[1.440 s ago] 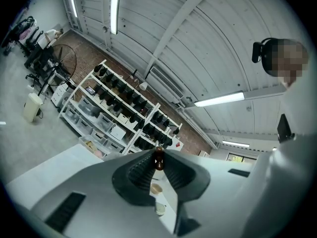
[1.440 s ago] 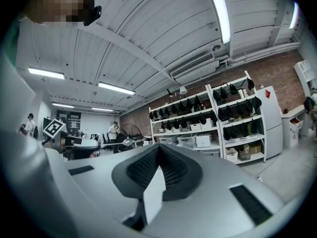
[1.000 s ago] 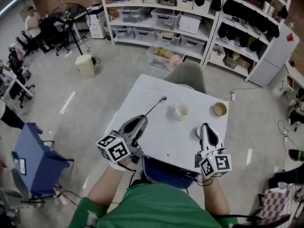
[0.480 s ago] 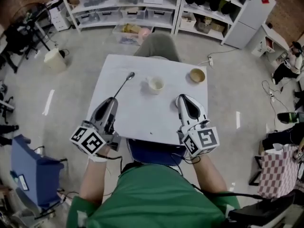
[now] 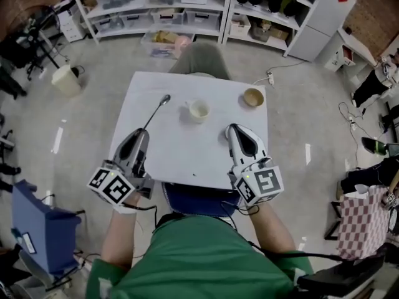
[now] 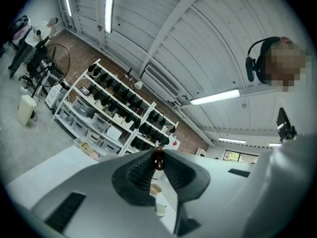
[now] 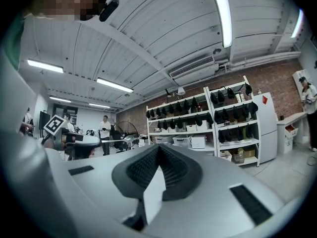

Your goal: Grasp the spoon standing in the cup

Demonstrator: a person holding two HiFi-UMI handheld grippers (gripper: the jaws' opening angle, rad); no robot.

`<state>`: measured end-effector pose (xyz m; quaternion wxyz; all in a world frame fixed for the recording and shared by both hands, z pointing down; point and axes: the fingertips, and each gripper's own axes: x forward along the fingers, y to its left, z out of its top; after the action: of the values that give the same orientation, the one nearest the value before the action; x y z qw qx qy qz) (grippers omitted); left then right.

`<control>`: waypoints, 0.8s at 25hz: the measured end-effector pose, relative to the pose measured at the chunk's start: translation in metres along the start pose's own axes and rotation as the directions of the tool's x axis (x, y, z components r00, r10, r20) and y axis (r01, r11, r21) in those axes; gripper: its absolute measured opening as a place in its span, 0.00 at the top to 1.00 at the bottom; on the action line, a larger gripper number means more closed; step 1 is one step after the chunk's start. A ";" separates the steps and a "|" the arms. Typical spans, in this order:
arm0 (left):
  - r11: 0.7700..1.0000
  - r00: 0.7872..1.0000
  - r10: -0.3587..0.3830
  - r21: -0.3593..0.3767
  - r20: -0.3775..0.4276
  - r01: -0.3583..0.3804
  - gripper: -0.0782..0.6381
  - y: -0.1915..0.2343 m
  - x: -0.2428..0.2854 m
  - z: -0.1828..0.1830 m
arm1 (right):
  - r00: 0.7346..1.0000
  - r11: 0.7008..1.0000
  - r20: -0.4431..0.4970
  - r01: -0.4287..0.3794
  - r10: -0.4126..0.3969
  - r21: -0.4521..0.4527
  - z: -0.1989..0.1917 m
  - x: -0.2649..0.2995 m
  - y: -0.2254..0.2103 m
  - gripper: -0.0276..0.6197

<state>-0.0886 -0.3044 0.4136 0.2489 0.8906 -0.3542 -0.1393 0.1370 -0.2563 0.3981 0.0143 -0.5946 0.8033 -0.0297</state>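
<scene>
Long thin metal spoon (image 5: 156,113), out of the cup, dark handle end pinched in the left gripper (image 5: 142,133), bowl angled toward the far edge. Small white cup (image 5: 198,111) upright on the white table (image 5: 181,151), just right of the spoon's bowl, not touching

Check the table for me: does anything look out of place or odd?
One thing: the spoon is not standing in the cup. The left gripper pinches its handle, with the bowl end pointing out left of the cup. The cup is upright and no spill shows on the table.

Head camera steeply above the table (image 5: 187,148)
</scene>
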 end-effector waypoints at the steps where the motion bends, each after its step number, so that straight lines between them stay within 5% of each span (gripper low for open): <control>1: 1.000 1.000 0.000 -0.001 -0.001 0.000 0.81 0.000 0.000 0.000 | 1.000 1.000 -0.001 0.000 0.000 -0.002 0.000 0.000 0.000 0.92; 20: 1.000 1.000 -0.005 0.005 -0.016 0.005 0.81 -0.001 0.001 -0.001 | 1.000 1.000 -0.007 -0.009 0.009 0.000 0.000 0.002 0.002 0.92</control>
<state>-0.0867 -0.3038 0.4138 0.2492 0.8932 -0.3504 -0.1316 0.1343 -0.2573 0.3980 0.0115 -0.5909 0.8060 -0.0319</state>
